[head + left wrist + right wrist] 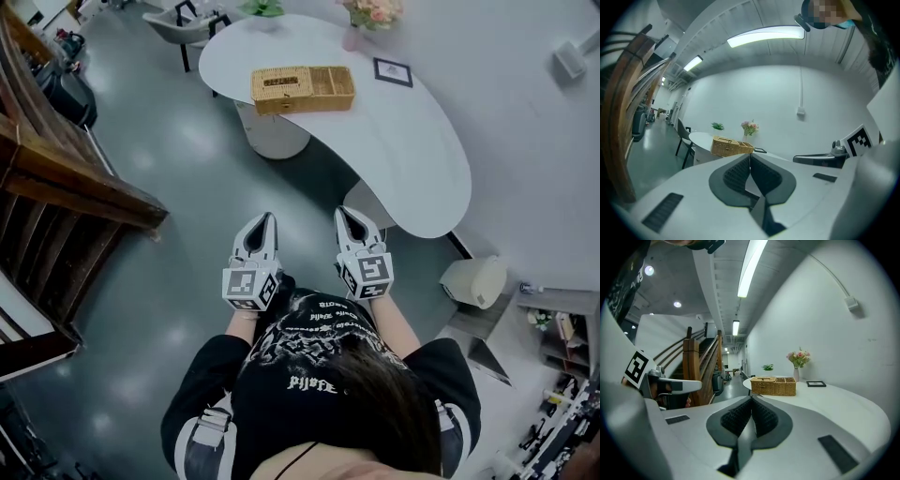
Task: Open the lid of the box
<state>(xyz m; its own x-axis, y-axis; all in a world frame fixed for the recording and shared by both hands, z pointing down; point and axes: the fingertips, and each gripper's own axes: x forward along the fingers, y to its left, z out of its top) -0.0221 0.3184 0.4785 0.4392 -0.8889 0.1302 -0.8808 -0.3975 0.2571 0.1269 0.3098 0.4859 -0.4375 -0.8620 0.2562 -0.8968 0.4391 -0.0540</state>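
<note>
The left gripper (750, 159) is holding nothing: its two dark ribbed pads are pressing flat against each other, leaving no gap at the tips. The right gripper (751, 401) is doing the same, its jaws lying fully together and empty. The person (319, 366), in a black printed shirt, is carrying the two grippers side by side, a little apart. Both are pointing toward the white table (412, 159). They are hanging short of the table's near edge, over the grey floor (187, 187), and are touching nothing that is on the table.

The wicker box (302, 88) is sitting on the table's far half, toward the table's left end and well apart from both grippers. A woven lid (279, 84) is lying flat and closed over the part of the box nearer the table's left end. The part nearer the table's middle is showing open compartments.

A small dark picture frame (393, 71) is lying on the table near its far edge, toward its right side. Pink flowers in a vase (354, 34) are standing at the table's far edge. A green plant (262, 7) is sitting at the table's far left corner. A chair (183, 23) is standing just beyond the table's left end. A wooden staircase (66, 178) is rising well to the left of the table. A pale bin (475, 281) is standing on the floor just past the table's near right end.
</note>
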